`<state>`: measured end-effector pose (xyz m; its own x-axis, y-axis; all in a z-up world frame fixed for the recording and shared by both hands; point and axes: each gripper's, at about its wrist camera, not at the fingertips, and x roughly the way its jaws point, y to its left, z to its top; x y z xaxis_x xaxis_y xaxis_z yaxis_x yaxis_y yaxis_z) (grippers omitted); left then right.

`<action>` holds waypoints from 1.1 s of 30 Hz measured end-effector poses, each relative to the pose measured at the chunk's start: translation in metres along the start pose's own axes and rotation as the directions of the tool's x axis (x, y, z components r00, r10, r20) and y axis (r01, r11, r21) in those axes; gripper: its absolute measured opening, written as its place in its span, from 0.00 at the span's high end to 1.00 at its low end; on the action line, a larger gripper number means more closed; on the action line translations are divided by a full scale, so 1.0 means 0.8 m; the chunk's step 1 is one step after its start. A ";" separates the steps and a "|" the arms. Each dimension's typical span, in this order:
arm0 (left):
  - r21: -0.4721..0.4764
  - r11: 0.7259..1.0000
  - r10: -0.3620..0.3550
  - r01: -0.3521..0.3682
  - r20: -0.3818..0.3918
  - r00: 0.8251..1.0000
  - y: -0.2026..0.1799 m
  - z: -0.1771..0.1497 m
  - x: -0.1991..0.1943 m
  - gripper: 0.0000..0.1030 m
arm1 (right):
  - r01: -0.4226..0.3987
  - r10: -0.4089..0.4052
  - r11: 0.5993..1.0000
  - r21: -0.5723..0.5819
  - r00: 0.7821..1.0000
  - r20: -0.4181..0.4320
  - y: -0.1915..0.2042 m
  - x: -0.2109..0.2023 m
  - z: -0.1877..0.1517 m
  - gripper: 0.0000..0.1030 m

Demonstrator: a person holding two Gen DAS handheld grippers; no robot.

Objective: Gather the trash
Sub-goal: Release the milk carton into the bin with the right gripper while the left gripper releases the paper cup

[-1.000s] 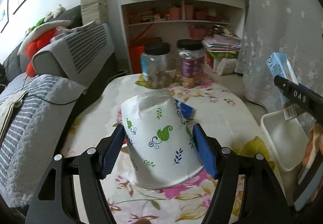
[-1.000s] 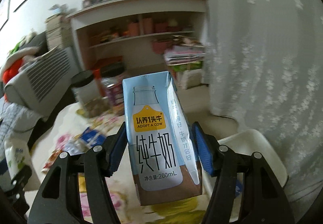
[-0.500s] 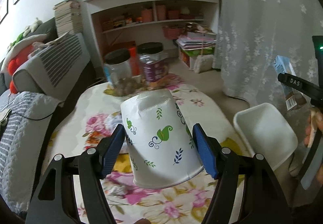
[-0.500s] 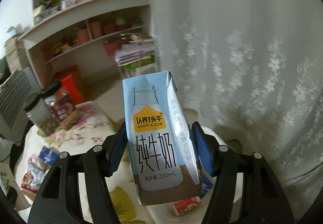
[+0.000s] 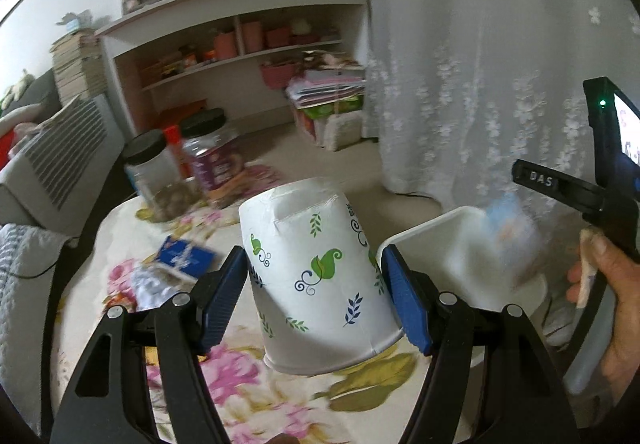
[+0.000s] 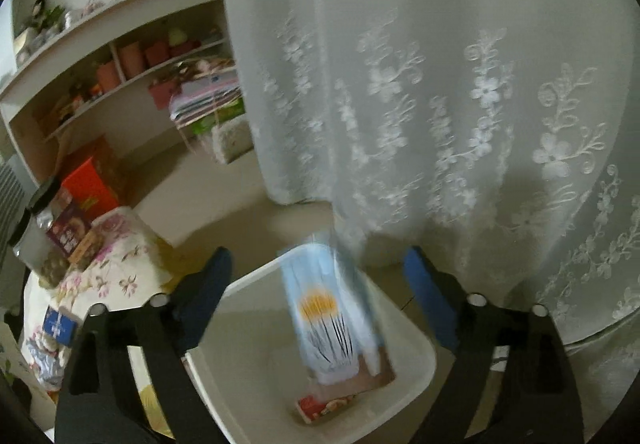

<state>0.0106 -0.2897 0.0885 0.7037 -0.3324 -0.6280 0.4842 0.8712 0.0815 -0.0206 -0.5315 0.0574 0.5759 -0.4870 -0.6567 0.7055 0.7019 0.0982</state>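
As my right hand-held gripper (image 6: pixel 320 280) opens, dropping the milk carton (image 6: pixel 332 308) into the bin (image 6: pixel 416 360), my left hand-held gripper (image 5: pixel 316 280) (clamped on the paper cup (image 5: pixel 316 276)) must next swing over that bin.

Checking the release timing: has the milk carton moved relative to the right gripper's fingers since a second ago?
Yes. The milk carton has left the opening right gripper, its fingers clear of it, and is dropping blurred into the white bin.

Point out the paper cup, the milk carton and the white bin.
paper cup (image 5: pixel 320 276), left wrist view, on its printed side wall.
milk carton (image 6: pixel 332 320), right wrist view, on its blurred front face.
white bin (image 6: pixel 420 344), right wrist view, on its right rim.
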 end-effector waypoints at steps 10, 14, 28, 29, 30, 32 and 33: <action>0.065 0.995 -0.084 0.082 0.027 0.996 -0.080 0.032 0.012 0.34 | 0.042 -0.046 0.994 0.100 0.998 0.036 -0.057 -0.015 0.018 0.08; 0.087 0.990 -0.112 0.109 0.030 0.993 -0.111 0.046 0.022 0.34 | 0.062 -0.069 0.985 0.161 0.997 0.039 -0.090 -0.020 0.024 0.08; 0.146 0.967 -0.211 0.210 -0.008 0.977 -0.208 0.092 0.068 0.28 | 0.129 -0.143 0.944 0.304 0.990 0.022 -0.166 -0.022 0.029 0.08; 0.153 0.967 -0.206 0.205 -0.011 0.979 -0.211 0.092 0.070 0.25 | 0.132 -0.146 0.940 0.314 0.989 0.021 -0.169 -0.022 0.029 0.08; 0.156 0.967 -0.202 0.202 -0.015 0.979 -0.213 0.092 0.072 0.21 | 0.133 -0.147 0.937 0.323 0.989 0.020 -0.172 -0.022 0.030 0.08; 0.149 0.967 -0.203 0.205 -0.024 0.979 -0.212 0.091 0.075 0.12 | 0.130 -0.144 0.933 0.335 0.989 0.018 -0.175 -0.022 0.029 0.08; 0.145 0.968 -0.203 0.205 -0.031 0.979 -0.210 0.090 0.076 0.11 | 0.128 -0.141 0.934 0.334 0.990 0.017 -0.174 -0.022 0.029 0.08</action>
<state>0.0096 -0.4820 0.0920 0.5744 -0.4913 -0.6548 0.6884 0.7227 0.0617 -0.1197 -0.6326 0.0728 0.4772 -0.5901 -0.6512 0.8704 0.4194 0.2578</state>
